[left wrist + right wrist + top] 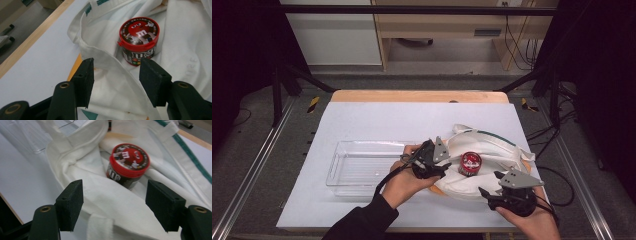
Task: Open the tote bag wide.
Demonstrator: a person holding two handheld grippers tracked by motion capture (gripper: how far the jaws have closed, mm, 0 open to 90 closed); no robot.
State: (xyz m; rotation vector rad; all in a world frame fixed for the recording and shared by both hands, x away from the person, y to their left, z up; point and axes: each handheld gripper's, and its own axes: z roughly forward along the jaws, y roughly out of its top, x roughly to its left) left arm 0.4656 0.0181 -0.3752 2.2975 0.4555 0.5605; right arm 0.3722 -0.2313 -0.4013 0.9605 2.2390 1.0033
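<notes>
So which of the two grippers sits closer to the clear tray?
The left gripper, right beside the clear tray; the right gripper hangs at the white bag's near edge.

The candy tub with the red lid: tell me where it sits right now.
In the high view the candy tub stands on the white cloth bag at the table's right, between the left gripper and right gripper.

We held our left gripper (443, 167) with the wrist bent inward, forearm in a dark sleeve rising from the bottom edge, its jaws parted with nothing pressed between them. Our right gripper (487, 191) sat low at the near right, jaws spread wide and gripping nothing.
</notes>
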